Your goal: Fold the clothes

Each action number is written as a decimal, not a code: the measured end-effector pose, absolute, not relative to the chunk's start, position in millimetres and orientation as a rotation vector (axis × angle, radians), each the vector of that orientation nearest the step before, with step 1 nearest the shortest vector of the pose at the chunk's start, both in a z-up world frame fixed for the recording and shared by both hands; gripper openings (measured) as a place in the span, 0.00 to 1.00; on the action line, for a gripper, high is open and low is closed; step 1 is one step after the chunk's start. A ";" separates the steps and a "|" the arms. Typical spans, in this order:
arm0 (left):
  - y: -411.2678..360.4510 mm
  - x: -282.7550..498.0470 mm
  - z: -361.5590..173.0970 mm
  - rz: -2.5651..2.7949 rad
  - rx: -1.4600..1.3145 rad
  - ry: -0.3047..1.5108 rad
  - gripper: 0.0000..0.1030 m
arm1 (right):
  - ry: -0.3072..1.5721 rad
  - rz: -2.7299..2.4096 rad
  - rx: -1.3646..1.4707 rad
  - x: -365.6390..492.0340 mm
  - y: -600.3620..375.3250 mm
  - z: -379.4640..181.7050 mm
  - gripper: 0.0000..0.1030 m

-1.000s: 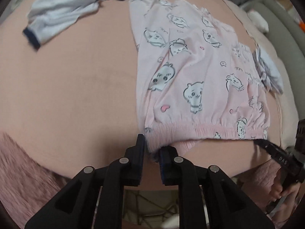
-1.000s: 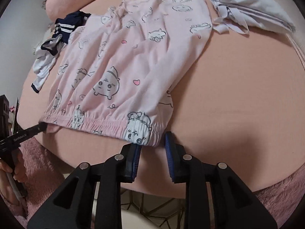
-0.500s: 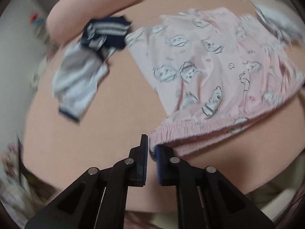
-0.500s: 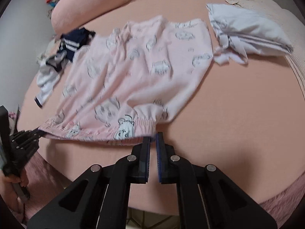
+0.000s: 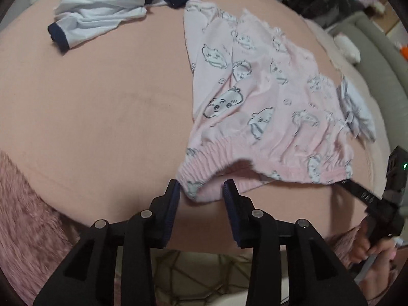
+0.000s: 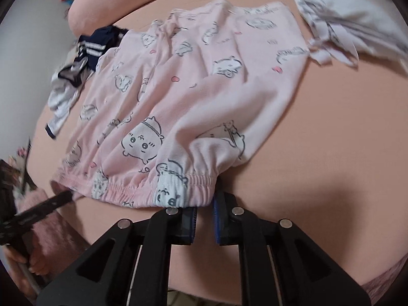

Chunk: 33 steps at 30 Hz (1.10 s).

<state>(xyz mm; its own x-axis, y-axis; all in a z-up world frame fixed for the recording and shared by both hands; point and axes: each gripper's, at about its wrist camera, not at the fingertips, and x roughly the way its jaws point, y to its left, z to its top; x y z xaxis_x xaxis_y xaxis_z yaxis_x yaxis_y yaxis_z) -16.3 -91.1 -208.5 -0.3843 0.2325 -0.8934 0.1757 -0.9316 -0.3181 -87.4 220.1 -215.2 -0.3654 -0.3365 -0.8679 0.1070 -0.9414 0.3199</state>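
Pink pyjama bottoms (image 5: 267, 97) with cartoon prints lie on the peach bed sheet (image 5: 102, 107), elastic waistband towards me. My left gripper (image 5: 201, 191) is at the waistband's left corner. Its jaws are opening, and the corner hangs loose between the pads without being pinched. The right wrist view shows the same left gripper (image 6: 61, 197) at the far corner of the bottoms (image 6: 204, 89). My right gripper (image 6: 205, 209) has its jaws nearly together on the waistband's right corner and they are starting to open. The cloth covers its tips. In the left wrist view the right gripper (image 5: 352, 188) reaches that corner.
A white and navy top (image 5: 102, 17) lies crumpled at the far left. Folded white clothes (image 6: 344, 25) sit at the far right beside the bottoms. A pink pillow (image 6: 114, 2) is at the back. A fuzzy pink cover (image 5: 25, 204) hangs at the bed's near edge.
The left jaws went from shut on the waistband corner to apart, and the left view swung back. The right jaws, open a second ago, closed onto the right corner and the band bunched up.
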 end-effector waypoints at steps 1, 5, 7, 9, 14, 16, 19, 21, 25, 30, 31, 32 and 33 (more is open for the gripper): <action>-89.3 -17.1 -209.5 2.521 -1.711 -0.583 0.35 | -0.284 -2.386 1.573 -86.6 217.8 -214.5 0.07; -97.2 -25.5 -202.0 2.569 -1.716 -0.527 0.06 | -0.439 -2.304 1.590 -86.1 225.1 -209.9 0.03; -98.5 -25.1 -190.8 2.592 -1.725 -0.444 0.06 | -0.517 -2.242 1.606 -80.8 232.9 -205.1 0.03; -95.2 -25.6 -180.1 2.584 -1.752 -0.342 0.06 | -0.572 -2.173 1.616 -71.9 238.2 -198.9 0.03; -88.0 -22.2 -169.0 2.475 -1.748 -0.258 0.06 | -0.695 -2.027 1.611 -50.8 249.2 -190.4 0.03; -94.6 -26.6 -174.2 2.484 -1.746 -0.302 0.07 | -0.736 -2.006 1.591 -50.4 251.6 -192.3 0.03; -101.1 -37.2 -202.6 2.409 -1.846 -0.385 0.08 | -0.592 -2.092 1.688 -54.0 243.3 -206.4 0.06; -103.4 -37.9 -212.9 2.418 -1.836 -0.415 0.08 | -0.585 -2.118 1.738 -54.9 237.0 -219.1 0.12; -104.7 -42.6 -204.1 2.469 -1.721 -0.465 0.07 | -0.606 -2.216 1.658 -58.8 235.9 -216.0 0.09; -107.9 -28.7 -129.3 2.556 -1.401 -0.497 0.05 | -0.580 -2.397 1.447 -62.6 237.5 -163.6 0.03; -108.6 -22.7 -110.9 2.536 -1.365 -0.510 0.05 | -0.581 -2.419 1.383 -57.9 240.3 -143.0 0.03; -107.8 -16.3 -96.0 2.520 -1.332 -0.509 0.05 | -0.581 -2.440 1.320 -53.1 243.2 -122.6 0.03; -104.8 -8.1 -77.2 2.507 -1.282 -0.493 0.05 | -0.589 -2.440 1.268 -46.6 247.0 -105.1 0.03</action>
<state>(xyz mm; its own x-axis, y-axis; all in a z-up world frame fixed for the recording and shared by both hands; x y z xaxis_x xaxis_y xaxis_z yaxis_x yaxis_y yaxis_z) -8.1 -104.8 -77.2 -0.5658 0.3967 -0.7229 -0.0935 -0.9019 -0.4217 -46.6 247.0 -105.1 -0.5504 -0.4644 -0.6938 0.0966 -0.8609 0.4996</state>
